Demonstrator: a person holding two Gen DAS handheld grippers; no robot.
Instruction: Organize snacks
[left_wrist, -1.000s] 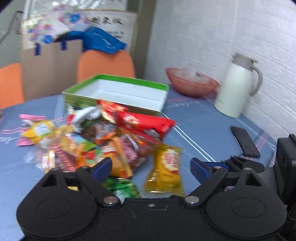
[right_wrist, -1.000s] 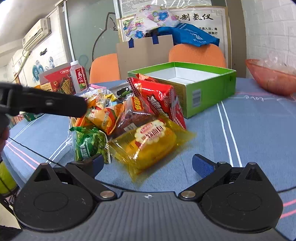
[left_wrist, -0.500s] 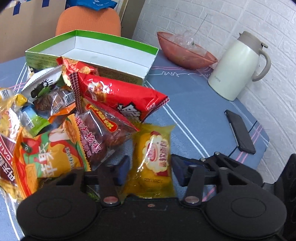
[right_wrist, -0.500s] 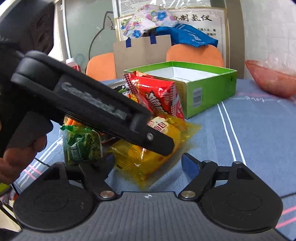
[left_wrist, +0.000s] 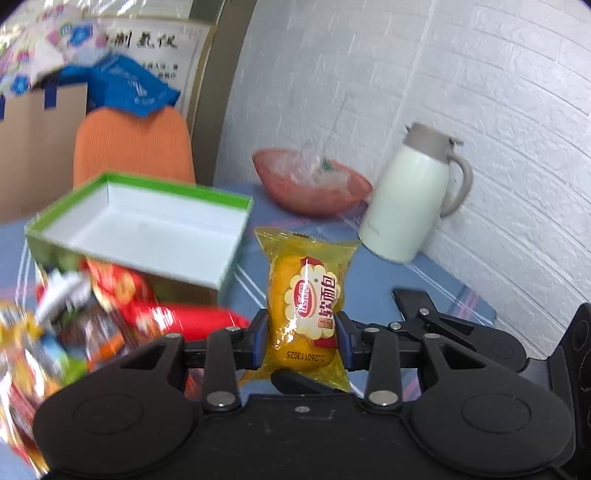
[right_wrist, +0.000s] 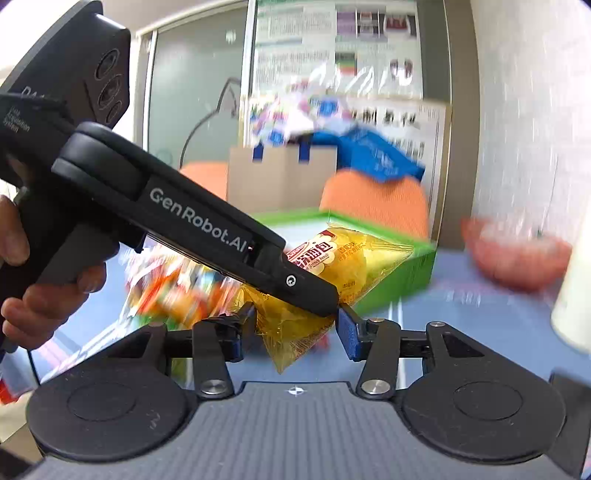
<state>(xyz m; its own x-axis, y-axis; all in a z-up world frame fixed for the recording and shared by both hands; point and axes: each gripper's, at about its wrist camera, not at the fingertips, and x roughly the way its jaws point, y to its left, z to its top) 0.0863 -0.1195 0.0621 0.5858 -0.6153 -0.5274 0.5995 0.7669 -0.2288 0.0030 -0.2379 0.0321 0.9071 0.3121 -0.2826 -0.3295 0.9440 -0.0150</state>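
My left hand-held gripper (left_wrist: 300, 341) is pinching the yellow bun pack (left_wrist: 308, 310), blue pads (left_wrist: 258, 341) pressed into both sides of the wrapper. The pack stands upright between the fingers, lifted off the surface (left_wrist: 373, 280), its top seal pointing away from me. Behind and left of it sits the green box (left_wrist: 147, 225), open, white inside, nothing visible in it. The snack pile (left_wrist: 85, 325) lies blurred at lower left, in front of the box.

Right of the pack: a white jug (left_wrist: 413, 195) by the brick wall, a red bowl (left_wrist: 314, 184) with clear plastic in it beyond, a black phone (left_wrist: 413, 299) flat on the blue cloth near my right finger.

From the right wrist view, my right hand-held gripper (right_wrist: 297, 332) is spread, its fingers on either side of the pack's lower corner (right_wrist: 295, 339); I cannot tell whether either pad touches the wrapper. The left hand-held gripper crosses this view from upper left, my left hand (right_wrist: 48, 295) on its grip. The box (right_wrist: 413, 273) is behind the pack here, and an orange chair (right_wrist: 373, 199) behind that.
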